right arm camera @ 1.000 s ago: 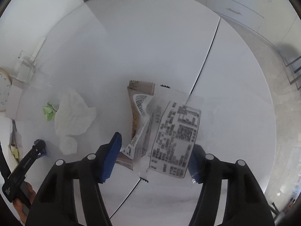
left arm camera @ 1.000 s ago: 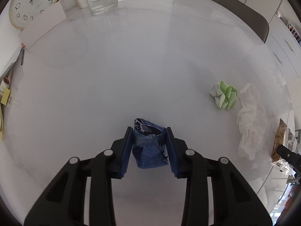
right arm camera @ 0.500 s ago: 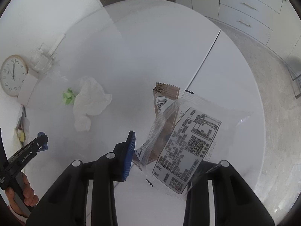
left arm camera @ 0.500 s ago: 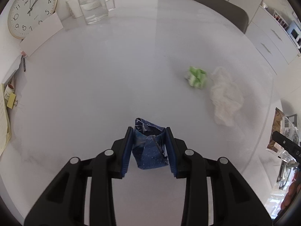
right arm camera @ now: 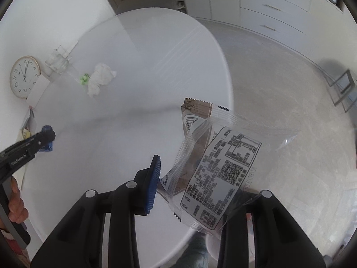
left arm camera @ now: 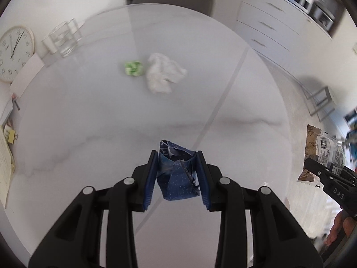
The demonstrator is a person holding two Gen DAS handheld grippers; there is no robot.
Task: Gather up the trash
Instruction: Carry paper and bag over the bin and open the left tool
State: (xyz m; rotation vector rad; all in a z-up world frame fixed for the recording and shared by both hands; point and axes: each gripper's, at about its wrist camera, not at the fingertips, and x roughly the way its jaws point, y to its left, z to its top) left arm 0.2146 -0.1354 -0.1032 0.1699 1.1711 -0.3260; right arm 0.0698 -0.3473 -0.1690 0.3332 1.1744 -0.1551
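Observation:
My left gripper point(left arm camera: 177, 174) is shut on a crumpled blue wrapper point(left arm camera: 176, 176) and holds it above the round white table point(left arm camera: 89, 120). My right gripper point(right arm camera: 189, 178) is shut on a clear printed plastic wrapper point(right arm camera: 218, 178) together with a brown snack wrapper point(right arm camera: 196, 114), lifted past the table's right edge; its right finger is hidden behind the plastic. A green paper ball point(left arm camera: 133, 68) and a crumpled white tissue point(left arm camera: 164, 76) lie side by side on the far part of the table. They also show in the right wrist view, the ball point(right arm camera: 84, 78) and the tissue point(right arm camera: 99, 79).
A wall clock point(left arm camera: 13, 53), a white card point(left arm camera: 26, 71) and a glass mug point(left arm camera: 63, 39) stand at the table's far left. Papers and a yellow clip point(left arm camera: 10, 137) lie at the left edge. A chair point(left arm camera: 174, 0) stands behind the table; drawers point(left arm camera: 272, 29) are at the right.
Both grippers have risen and pulled back from the table with their trash. The clear and brown wrappers have left the tabletop. The green ball and tissue now look farther away.

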